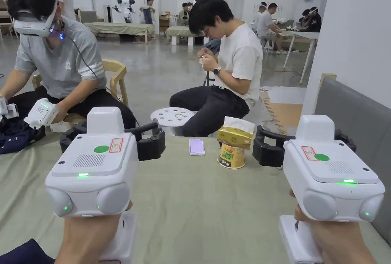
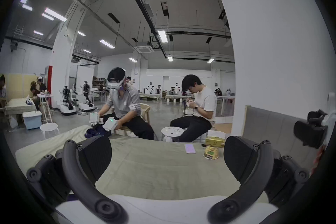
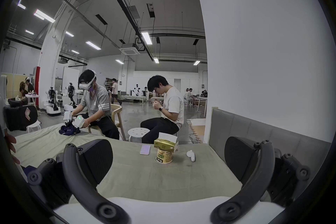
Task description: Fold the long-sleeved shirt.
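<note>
Left white handheld gripper [image 1: 114,136] and right white handheld gripper [image 1: 301,142] both released, empty; dark navy cloth [image 1: 23,253] cut off bottom-left, possibly the shirt.

The bench [image 1: 198,207] is covered in matt, pale green cloth, lightly creased, and everything else is placed from it. Above its near edge, the left gripper [image 2: 167,157] and right gripper [image 3: 168,158] have smooth, slightly glossy white plastic shells and matt black plastic fingers [image 2: 96,155]. At its far edge lie a glossy phone [image 1: 196,146], a printed paper cup [image 1: 231,156] and, on top of the cup, a cardboard tissue box [image 1: 235,134] with soft paper sticking out. Beyond the bench, the floor [image 1: 160,70] looks like polished, faintly reflective concrete, the chair [image 1: 116,75] is pale smooth wood, and the round stool [image 1: 172,115] is matt white plastic. Along its right side stands a panel [image 1: 355,115] of matt grey fabric.
</note>
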